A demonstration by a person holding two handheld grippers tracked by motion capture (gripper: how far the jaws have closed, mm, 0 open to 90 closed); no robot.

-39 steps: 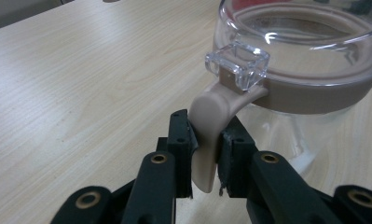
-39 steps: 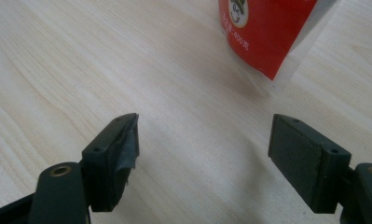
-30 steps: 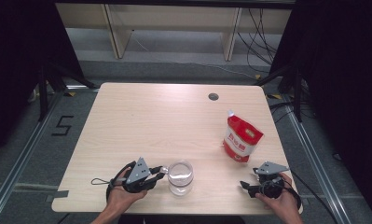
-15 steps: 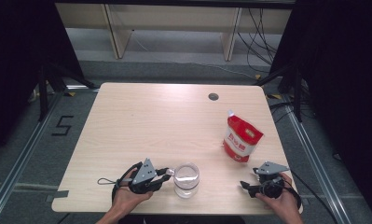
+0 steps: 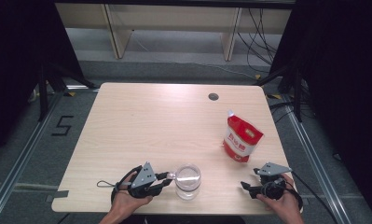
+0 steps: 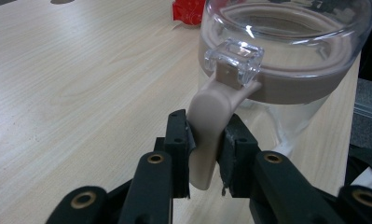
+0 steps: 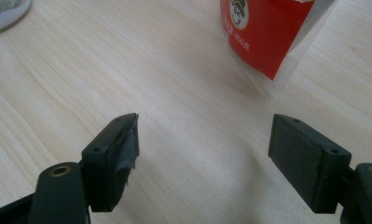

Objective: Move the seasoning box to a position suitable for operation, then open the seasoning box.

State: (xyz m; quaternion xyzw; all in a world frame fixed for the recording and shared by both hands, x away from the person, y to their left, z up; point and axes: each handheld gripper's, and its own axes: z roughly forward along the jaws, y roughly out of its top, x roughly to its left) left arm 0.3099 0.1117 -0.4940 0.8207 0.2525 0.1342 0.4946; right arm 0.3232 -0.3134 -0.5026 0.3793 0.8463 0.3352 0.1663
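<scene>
jar at 6 o'clock edge of table | left gripper clamps its beige latch tab | right gripper wide open, holds nothing | jar looks glass: rigid, slippery, fragile, likely heavy; tab gives the safest hold

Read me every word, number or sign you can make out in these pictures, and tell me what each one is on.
"5": a dark figure marked on the grey floor left of the table.
"400" followed by one unclear character: small white print on the red pouch, below a cartoon face.
White characters on the red pouch's front in the high view: too blurred to read.
Clear jar: no text visible.
</scene>
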